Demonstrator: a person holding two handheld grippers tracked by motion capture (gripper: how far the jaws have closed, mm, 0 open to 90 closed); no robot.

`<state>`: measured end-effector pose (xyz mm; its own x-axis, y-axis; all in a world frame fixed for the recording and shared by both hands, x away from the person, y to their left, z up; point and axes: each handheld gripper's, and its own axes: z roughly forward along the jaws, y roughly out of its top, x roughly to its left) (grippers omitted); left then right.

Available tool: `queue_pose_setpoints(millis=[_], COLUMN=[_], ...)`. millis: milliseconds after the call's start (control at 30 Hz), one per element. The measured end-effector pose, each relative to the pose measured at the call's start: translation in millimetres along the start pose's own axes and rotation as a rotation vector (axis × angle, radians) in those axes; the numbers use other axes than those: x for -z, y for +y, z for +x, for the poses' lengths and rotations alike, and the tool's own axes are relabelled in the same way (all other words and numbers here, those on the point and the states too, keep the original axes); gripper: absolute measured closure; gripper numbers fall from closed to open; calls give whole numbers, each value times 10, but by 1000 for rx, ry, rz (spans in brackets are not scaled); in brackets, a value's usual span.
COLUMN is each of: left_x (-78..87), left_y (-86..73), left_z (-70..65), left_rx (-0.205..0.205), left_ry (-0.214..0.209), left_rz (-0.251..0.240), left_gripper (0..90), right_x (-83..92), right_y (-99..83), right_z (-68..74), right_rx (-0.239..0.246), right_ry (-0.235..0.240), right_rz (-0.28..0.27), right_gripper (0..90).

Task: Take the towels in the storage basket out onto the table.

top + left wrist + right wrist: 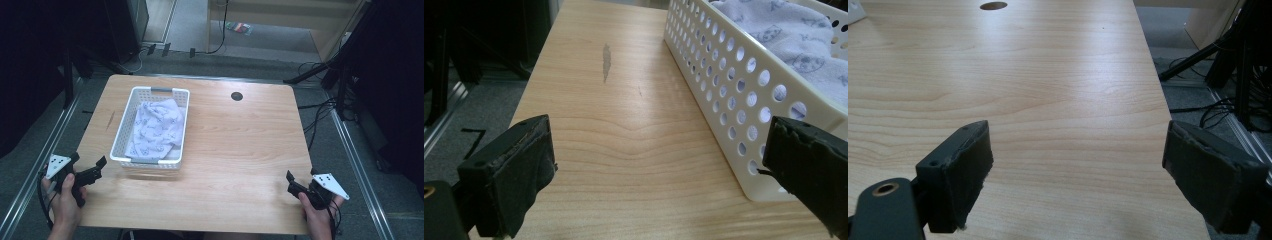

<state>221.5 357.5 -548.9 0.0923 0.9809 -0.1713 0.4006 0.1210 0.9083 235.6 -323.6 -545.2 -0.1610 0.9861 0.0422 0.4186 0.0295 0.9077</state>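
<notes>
Cloth (156, 127) lies in basket (150, 126) — untouched; left gripper (89, 168) and right gripper (300, 184) jaws spread, empty — handling not begun.

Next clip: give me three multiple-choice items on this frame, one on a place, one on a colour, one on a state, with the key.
1. Where does the cloth lie?
A. inside the basket
B. flat on the table
C. between a gripper's jaws

2. What colour is the basket?
A. blue
B. white
C. black

3. How do the jaws of the left gripper stand?
A. shut on the cloth
B. shut on the basket rim
C. open, holding nothing

Key: 1 A, the patterned cloth sits crumpled within the perforated walls. 2 B, the plastic is white against the wood. 3 C, the left gripper view shows bare table between its spread pads.
</notes>
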Motion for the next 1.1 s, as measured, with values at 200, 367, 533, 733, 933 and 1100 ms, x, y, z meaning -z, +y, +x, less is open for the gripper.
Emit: queue_pose_setpoints(millis=[200,367,533,733,933,1100], left_x=[52,133,202,270,292,267], left_y=[25,116,198,383,551,691], left_z=[20,-22,-84,-219,-331,-421], left_rx=[11,-17,-15,-42,-50,-66], left_ry=[-17,1,1,-24,-43,-49], left_rz=[-14,-30,-42,-47,-36,-13], left_gripper=[0,0,0,0,0,0], right_x=[-8,-12,-14,-17,-3,-7], right_y=[2,4,5,4,-1,-3], right_z=[2,3,4,10,14,51], right_rx=[6,2,0,-5,-5,34], right_ry=[5,4,4,-7,-7,3], right_rz=[3,5,3,8,-5,-6], right_gripper=[127,127,127,128,131,131])
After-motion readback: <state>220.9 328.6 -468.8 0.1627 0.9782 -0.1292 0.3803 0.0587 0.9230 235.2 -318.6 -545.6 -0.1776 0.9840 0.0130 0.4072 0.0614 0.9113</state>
